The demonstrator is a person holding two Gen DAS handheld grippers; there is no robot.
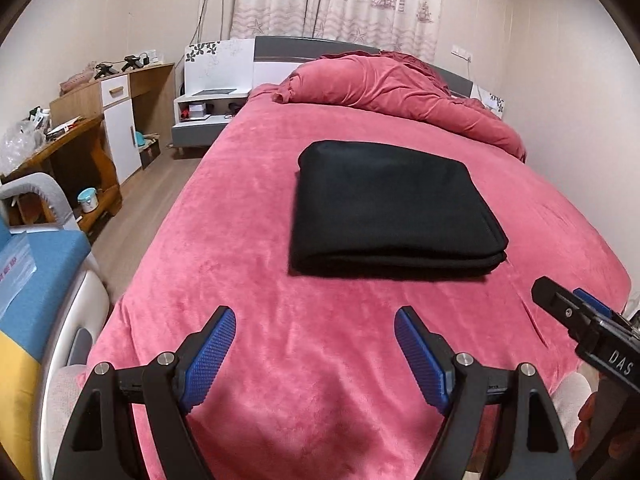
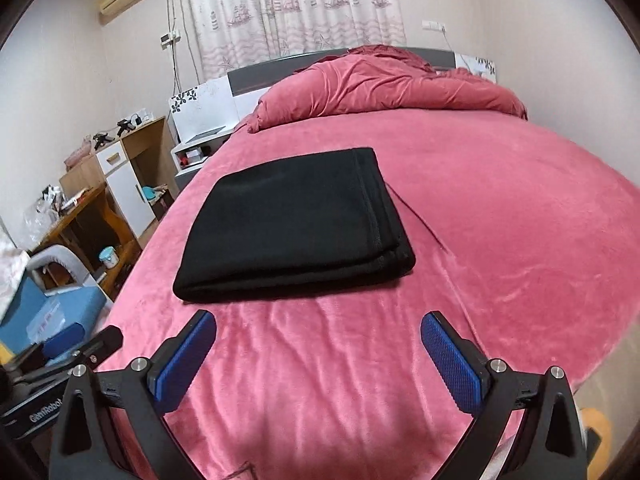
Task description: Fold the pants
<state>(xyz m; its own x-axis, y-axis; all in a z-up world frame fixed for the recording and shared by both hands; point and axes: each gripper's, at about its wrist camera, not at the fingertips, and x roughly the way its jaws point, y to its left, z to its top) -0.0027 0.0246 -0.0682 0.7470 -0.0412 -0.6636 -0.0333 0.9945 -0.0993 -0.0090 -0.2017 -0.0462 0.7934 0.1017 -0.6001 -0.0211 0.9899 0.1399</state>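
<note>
From your left wrist view, the left tool (image 1: 315,332) stands wide open and empty above the bed (image 1: 248,240). The pants (image 1: 388,208) lie ahead of it in a neat black stack mid-bed, touched by nothing. The right tool (image 1: 576,306) shows at the right edge. The fold looks finished, so any dip back down could snag the near edge and spill the layers.

From your right wrist view, the right tool (image 2: 320,344) is also open and empty, with the pants (image 2: 296,224) just beyond it. The plush cover is rumpled; dragging it would shift the stack.
</note>
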